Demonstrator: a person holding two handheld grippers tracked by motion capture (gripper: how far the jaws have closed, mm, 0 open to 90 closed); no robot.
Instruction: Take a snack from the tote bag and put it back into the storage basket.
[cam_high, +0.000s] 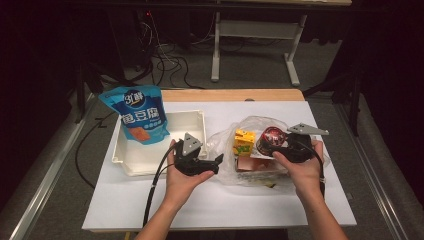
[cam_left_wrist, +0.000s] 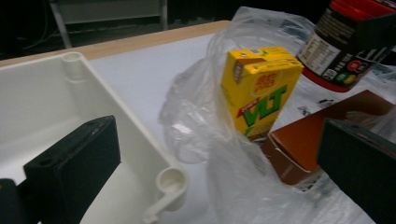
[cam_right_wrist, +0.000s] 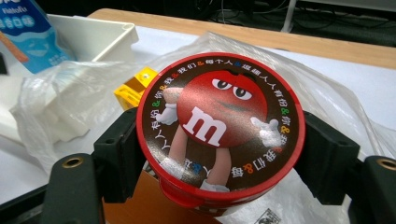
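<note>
Gripping a red "m"-lidded candy tub (cam_right_wrist: 219, 126), right claw (cam_right_wrist: 219, 154); "VLT" carton (cam_left_wrist: 259, 88) nearby.

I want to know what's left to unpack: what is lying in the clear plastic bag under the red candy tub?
Under the candy tub, held by the right gripper, a brown box lies in the plastic bag, beside a yellow drink carton. Crumpled plastic hides anything underneath.

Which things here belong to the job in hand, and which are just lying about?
In the job:
- red candy tub, clamped in the right gripper
- plastic bag beneath it
- left gripper, jaws apart

Lying about:
- yellow drink carton
- brown box
- white tray
- blue tofu pouch
</note>
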